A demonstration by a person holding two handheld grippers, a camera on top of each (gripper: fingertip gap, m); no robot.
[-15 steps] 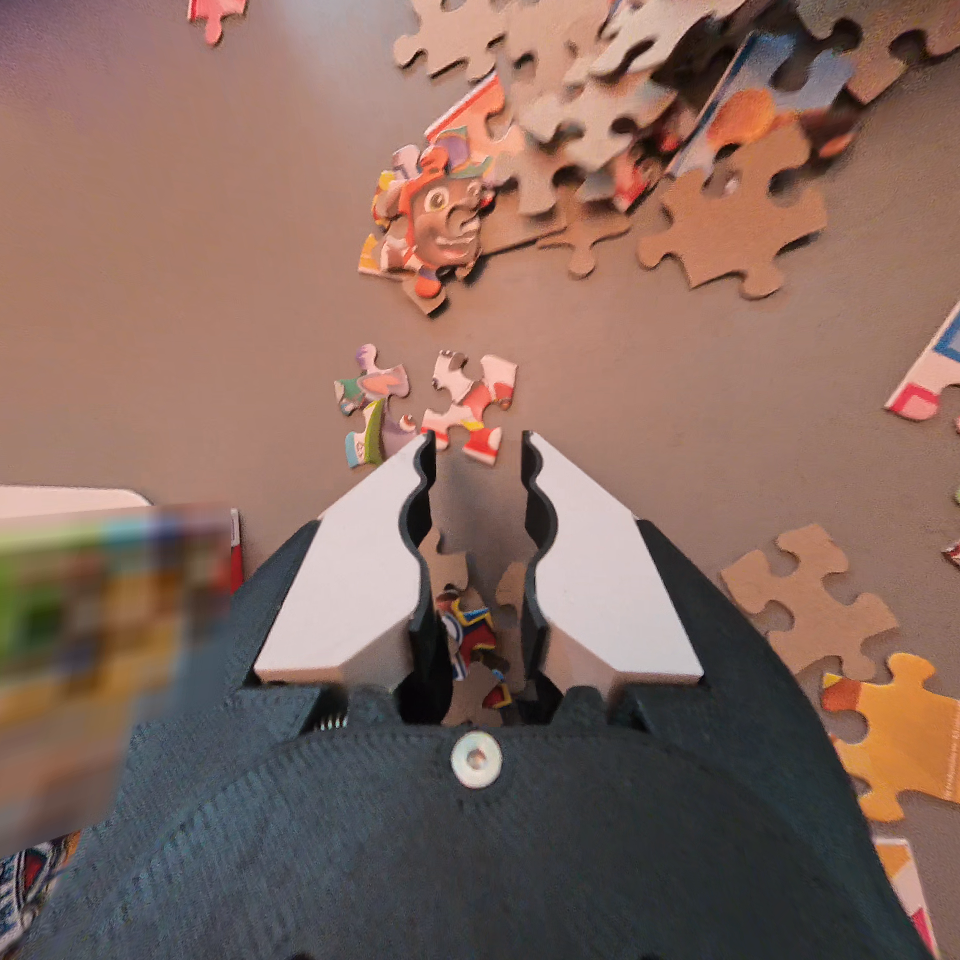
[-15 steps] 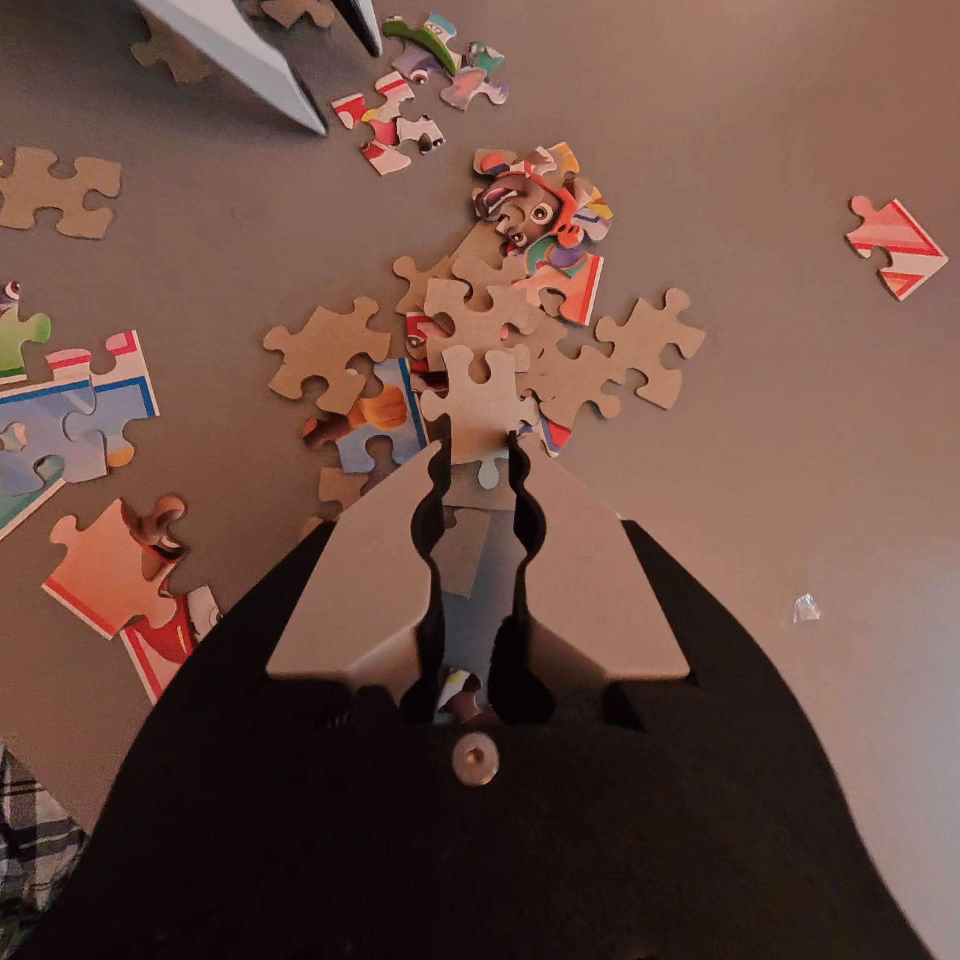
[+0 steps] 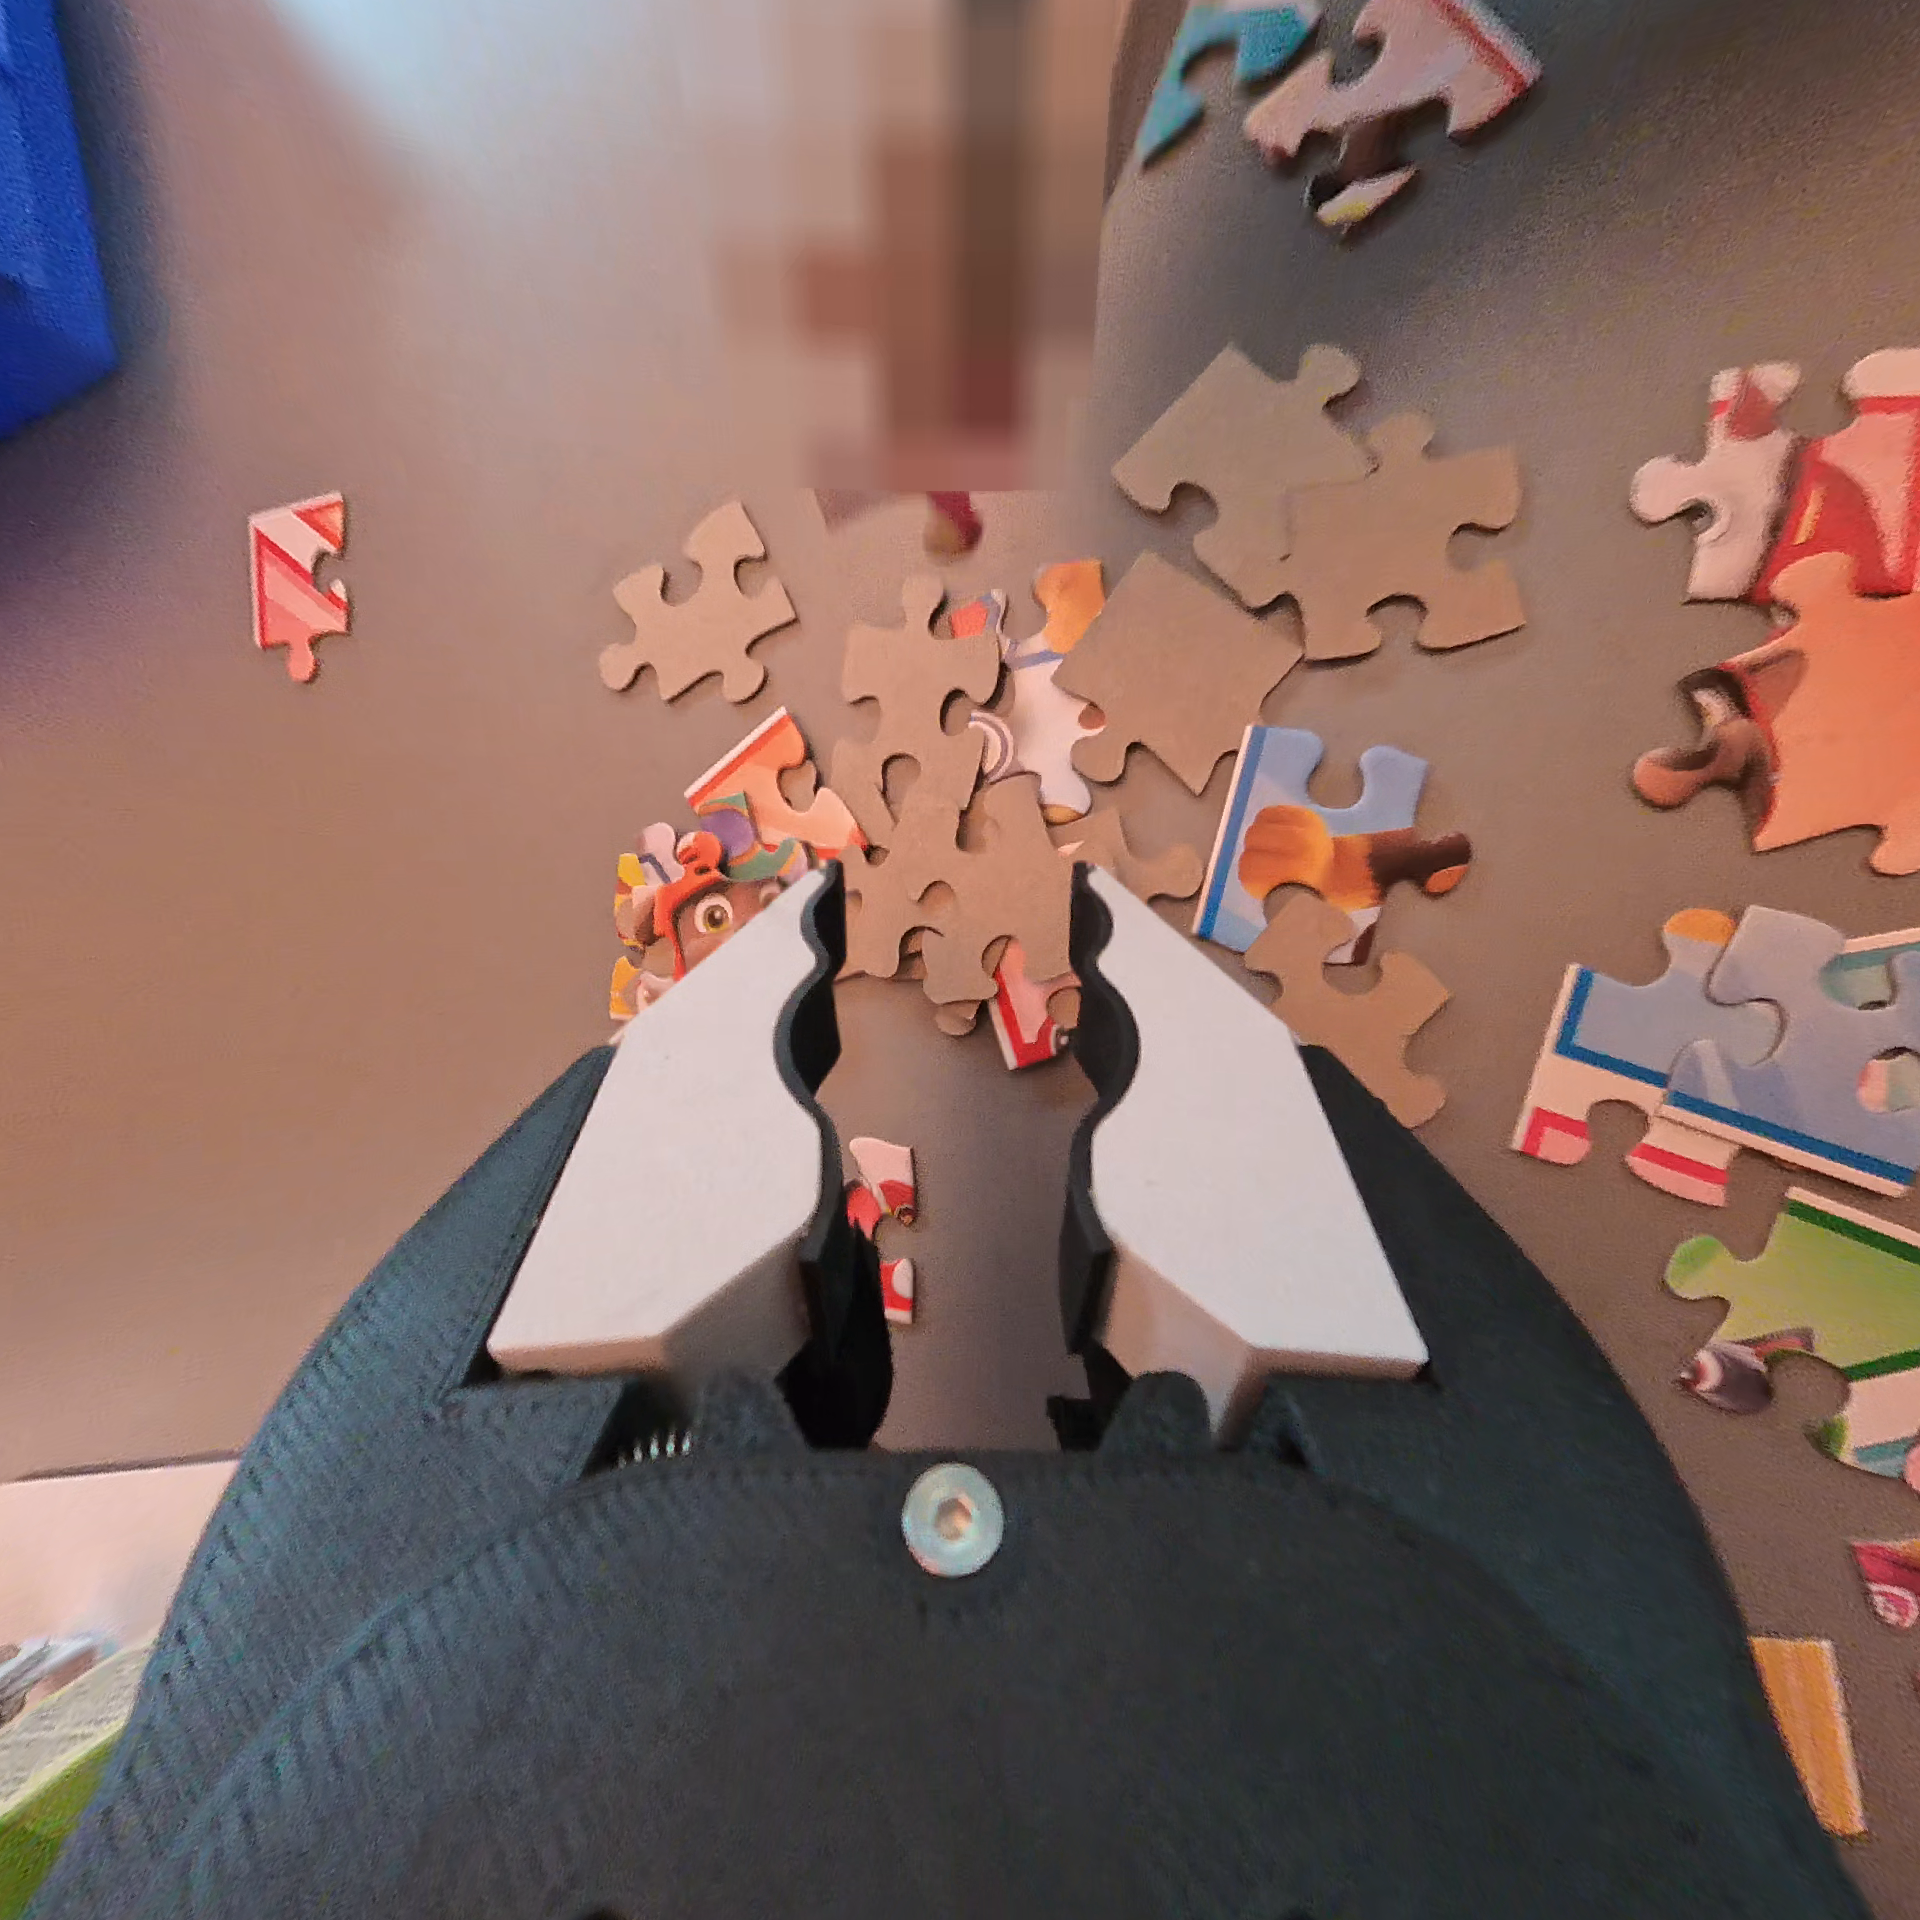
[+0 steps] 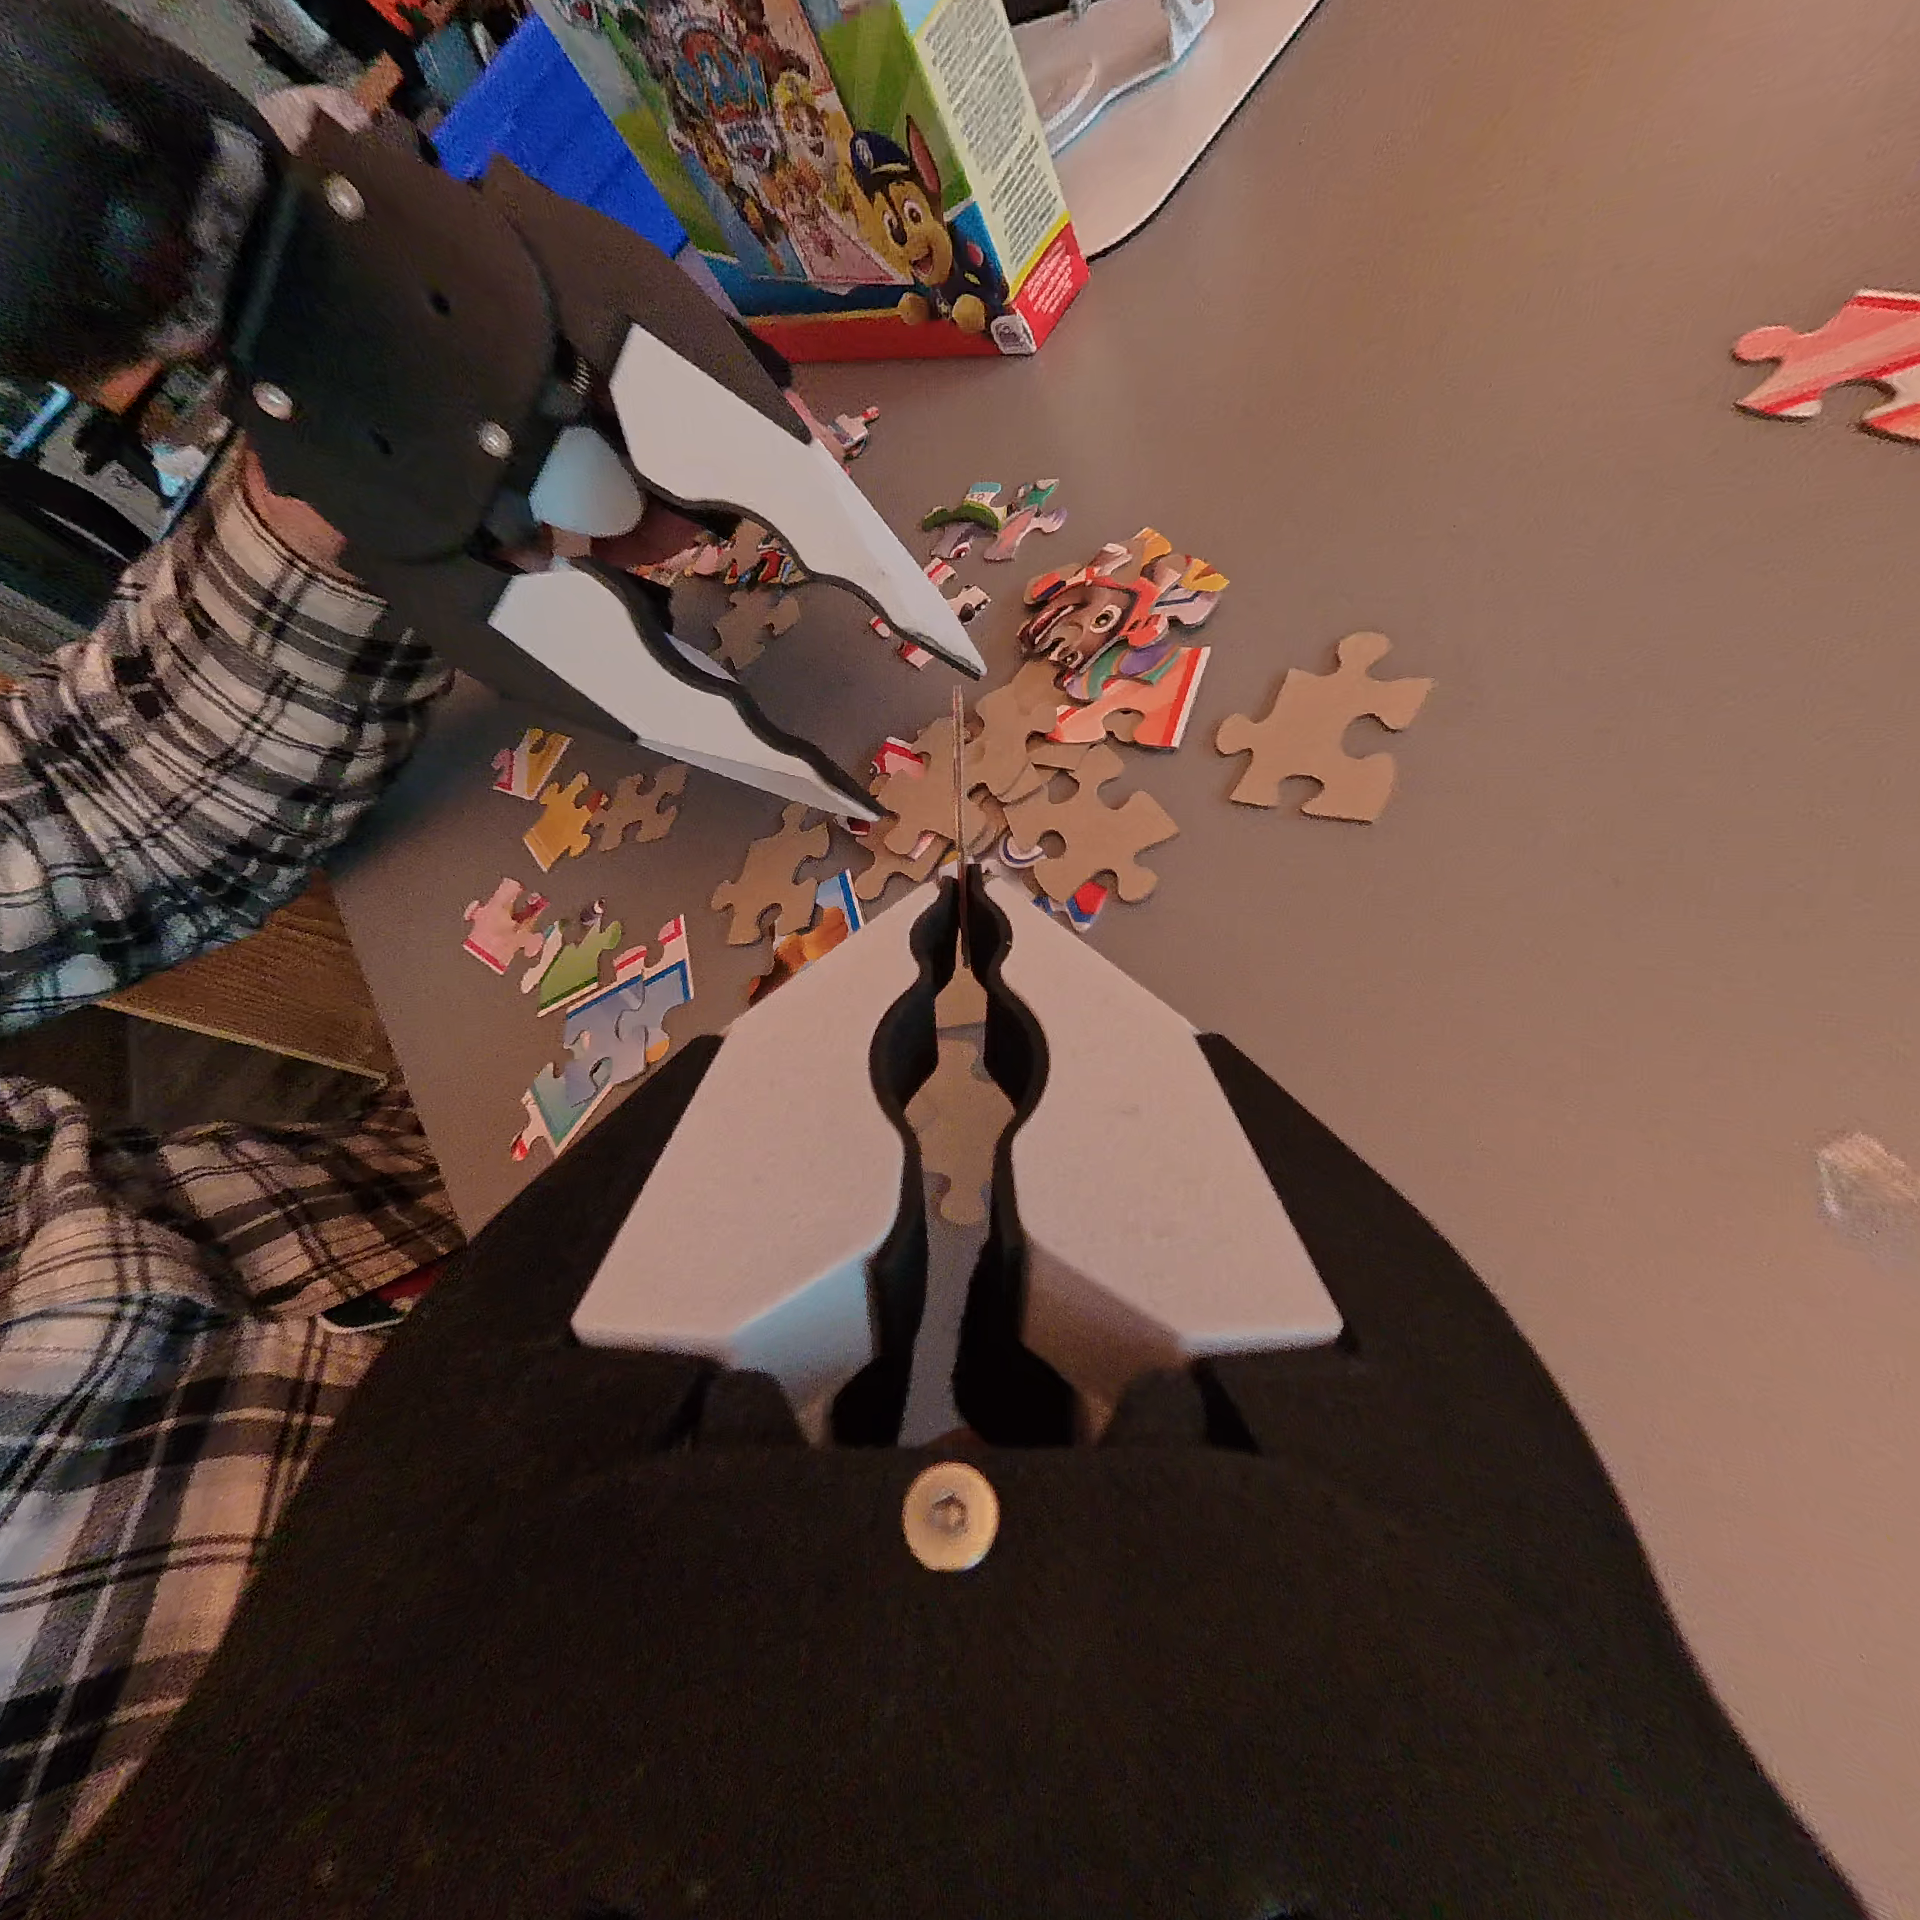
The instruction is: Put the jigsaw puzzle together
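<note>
My right gripper (image 4: pixel 961 899) is shut on a thin puzzle piece (image 4: pixel 958 790), held on edge above the pile of mostly face-down brown pieces (image 4: pixel 1049 810). My left gripper (image 3: pixel 956 894) is open and empty, its tips just short of the same pile (image 3: pixel 966 862). It also shows in the right wrist view (image 4: pixel 925 738), open, reaching in from the upper left. A joined cluster with a cartoon dog face (image 3: pixel 696 904) lies by the left finger and also shows in the right wrist view (image 4: pixel 1117 613). A small red and white piece (image 3: pixel 883 1216) lies between the left jaws.
The puzzle box (image 4: pixel 883 187) stands at the far table edge. Loose pieces lie around: a red striped one (image 3: pixel 296 582), joined blue ones (image 3: pixel 1766 1060), a green one (image 3: pixel 1818 1299), a lone brown one (image 4: pixel 1320 738). A plaid sleeve (image 4: pixel 187 727) is at left on the brown table (image 4: pixel 1507 935). Tip to tip, the grippers are about 8 centimeters apart.
My right gripper has shut on a brown piece, lifted it and turned it on edge. My left gripper has opened wider and moved from the small pieces to the pile.
</note>
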